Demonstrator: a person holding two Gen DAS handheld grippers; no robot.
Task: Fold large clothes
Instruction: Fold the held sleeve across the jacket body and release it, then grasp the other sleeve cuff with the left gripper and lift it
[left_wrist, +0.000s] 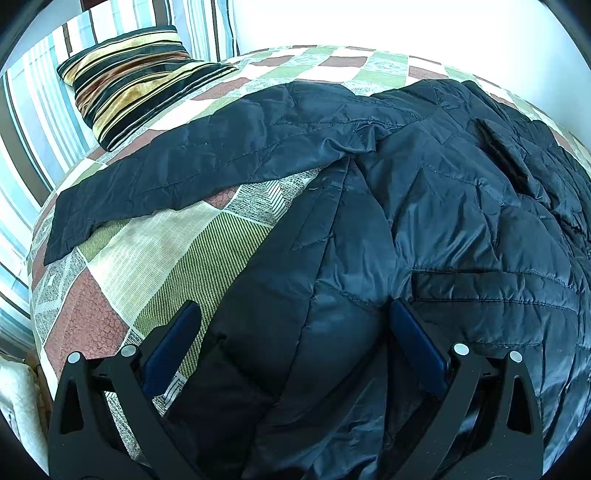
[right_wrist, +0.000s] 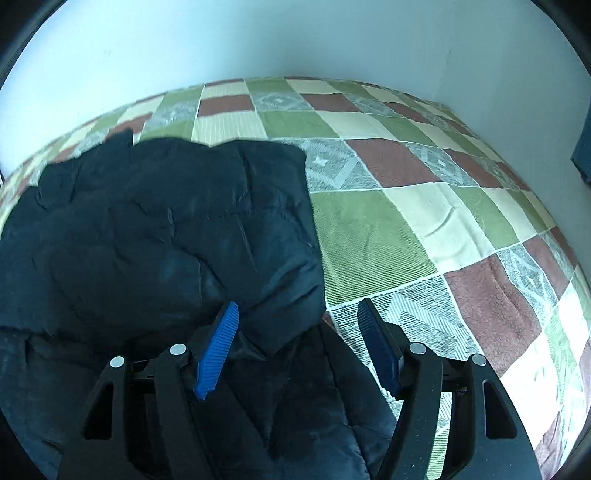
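1. Bed (right_wrist: 406, 206): covered by a patchwork quilt in green, cream, brown and grey squares; white wall along the far side.
2. Dark navy quilted jacket (left_wrist: 461, 229): spread on the bed, one sleeve (left_wrist: 177, 162) stretched out to the left; in the right wrist view its right side is folded over the body.
3. Striped pillow (left_wrist: 136, 85): far left, beyond the sleeve.
4. Left tongs (left_wrist: 293, 328): apart, wide, over the jacket's near left edge, nothing clamped.
5. Right tongs (right_wrist: 297, 325): apart, above the jacket's near right edge, gripping nothing.
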